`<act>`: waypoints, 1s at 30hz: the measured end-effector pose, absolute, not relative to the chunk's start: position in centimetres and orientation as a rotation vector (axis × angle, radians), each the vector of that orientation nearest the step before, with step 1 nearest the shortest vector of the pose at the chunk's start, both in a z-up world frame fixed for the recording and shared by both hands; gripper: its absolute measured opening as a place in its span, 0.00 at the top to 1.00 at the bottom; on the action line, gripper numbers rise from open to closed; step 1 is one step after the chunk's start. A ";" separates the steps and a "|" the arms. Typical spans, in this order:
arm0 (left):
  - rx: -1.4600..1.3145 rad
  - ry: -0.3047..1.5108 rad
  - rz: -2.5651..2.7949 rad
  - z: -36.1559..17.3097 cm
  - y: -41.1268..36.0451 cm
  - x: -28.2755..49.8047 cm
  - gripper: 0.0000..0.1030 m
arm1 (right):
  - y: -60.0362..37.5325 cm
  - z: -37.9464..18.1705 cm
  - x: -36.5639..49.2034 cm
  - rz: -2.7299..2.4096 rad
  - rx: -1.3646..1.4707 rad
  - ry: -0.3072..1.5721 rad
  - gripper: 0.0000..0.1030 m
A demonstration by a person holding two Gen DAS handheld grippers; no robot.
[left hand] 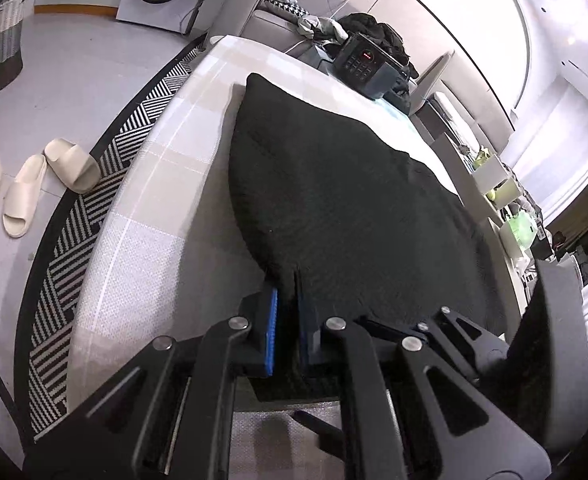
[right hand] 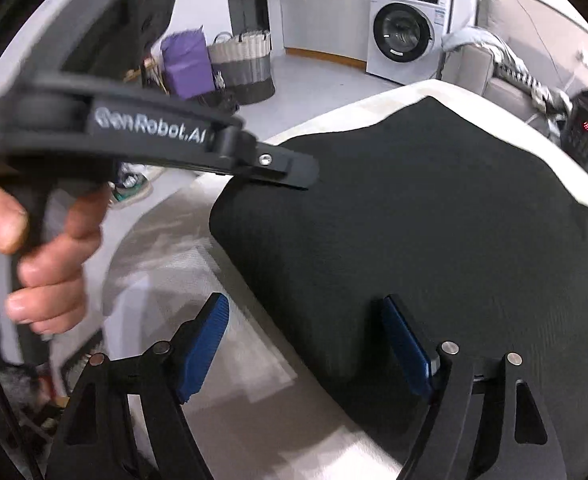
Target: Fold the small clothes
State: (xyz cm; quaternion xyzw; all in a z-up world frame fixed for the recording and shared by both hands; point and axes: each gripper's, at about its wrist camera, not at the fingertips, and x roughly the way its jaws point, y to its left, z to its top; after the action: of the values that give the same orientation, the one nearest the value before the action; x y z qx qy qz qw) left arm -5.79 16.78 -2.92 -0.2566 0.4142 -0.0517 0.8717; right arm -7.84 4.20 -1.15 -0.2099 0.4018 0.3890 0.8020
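Black knit garment (left hand: 333, 200) lies spread flat on a bed (left hand: 166, 184) w/ a pale checked cover; everything below is placed relative to that garment. Left gripper (left hand: 288, 320) at its near edge, jaws pressed together, pinching a fold of the fabric between blue pads. Right gripper (right hand: 305, 344) at the garment's near-left corner in the right wrist view, jaws spread wide, one pad over the fabric, other over bare cover, nothing gripped. A hand (right hand: 34, 256) holds the left gripper's handle, just left of the garment. Beyond the far edge: black keypad device (left hand: 363, 60) w/ red lit display, dark clothes pile (left hand: 377, 32) behind it. Further back, washing machine (right hand: 407, 36) against the wall, woven basket (right hand: 246, 64) and purple bag (right hand: 186, 64) on white floor. Left of the bed, striped black-white rug (left hand: 74, 248), then pair of cream slippers (left hand: 50, 184). Right side: shelf clutter, blurred.
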 end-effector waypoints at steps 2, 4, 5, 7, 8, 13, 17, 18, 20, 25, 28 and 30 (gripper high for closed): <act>-0.543 0.880 -0.069 -3.2 17.5 -5.8 0.94 | 4.9 -1.4 -8.0 0.803 -0.476 0.844 0.33; -0.559 0.889 -0.028 -3.4 18.4 -6.1 0.94 | 5.1 -1.3 -7.9 0.792 -0.476 0.834 0.55; -0.588 0.885 -0.036 -3.5 19.0 -6.4 0.92 | 4.8 -1.1 -7.6 0.810 -0.433 0.848 0.69; -0.615 0.888 -0.018 -3.6 19.9 -6.8 0.63 | 3.8 -0.5 -6.7 0.829 -0.320 0.868 0.83; -0.630 0.885 0.012 -3.6 20.3 -7.1 0.33 | 2.9 -0.1 -6.2 0.834 -0.236 0.863 0.84; -0.816 0.830 -0.069 -4.2 21.9 -7.8 0.23 | 0.3 1.4 -5.1 0.824 -0.085 0.823 0.86; -0.924 0.820 -0.179 -4.8 21.7 -6.9 0.23 | 0.1 1.9 -5.0 0.848 -0.064 0.822 0.86; -0.945 0.824 -0.203 -5.0 21.5 -6.6 0.23 | 0.1 1.8 -5.0 0.852 -0.071 0.827 0.86; -0.981 0.833 -0.255 -5.4 21.0 -5.8 0.23 | 0.3 1.6 -5.0 0.865 -0.072 0.838 0.87; -0.999 0.940 -0.303 -6.9 18.8 -2.4 0.25 | -0.3 1.7 -4.7 0.887 -0.051 0.840 0.88; -0.994 0.968 -0.310 -7.2 17.4 -0.7 0.45 | -0.9 1.9 -4.5 0.904 -0.030 0.839 0.88; -0.961 0.965 -0.287 -7.1 16.6 0.1 0.66 | -1.3 1.9 -4.0 0.916 -0.025 0.848 0.88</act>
State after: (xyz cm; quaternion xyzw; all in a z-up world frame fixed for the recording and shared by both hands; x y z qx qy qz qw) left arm 0.14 16.65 -7.13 -0.4428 0.4443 -0.1322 0.7675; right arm -3.96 -1.32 1.90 -0.0116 0.3969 0.4288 0.8115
